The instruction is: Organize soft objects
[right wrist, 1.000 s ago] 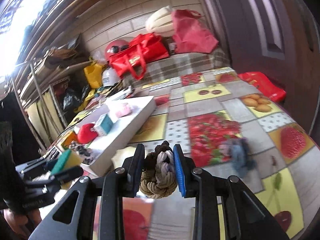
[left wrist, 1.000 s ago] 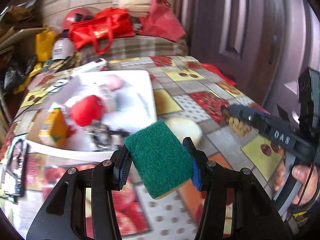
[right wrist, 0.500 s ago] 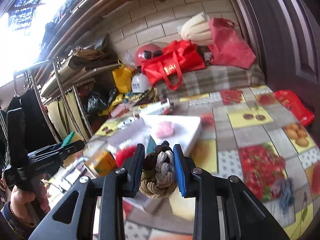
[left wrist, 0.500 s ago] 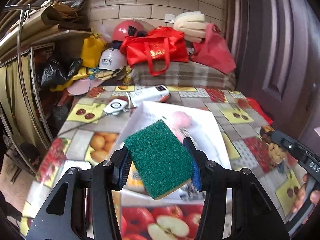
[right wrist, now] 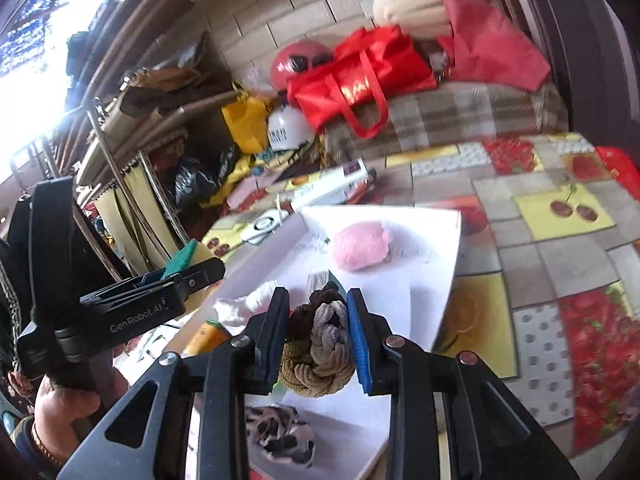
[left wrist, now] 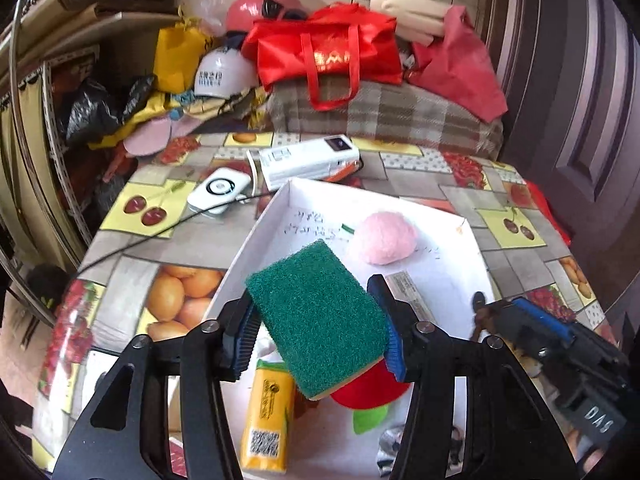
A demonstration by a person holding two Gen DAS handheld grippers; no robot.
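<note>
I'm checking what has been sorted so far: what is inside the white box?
Inside the white box: a pink pompom, a red plush with a green leaf, a yellow tissue pack and a leopard scrunchie. The held green sponge covers part of the floor.
</note>
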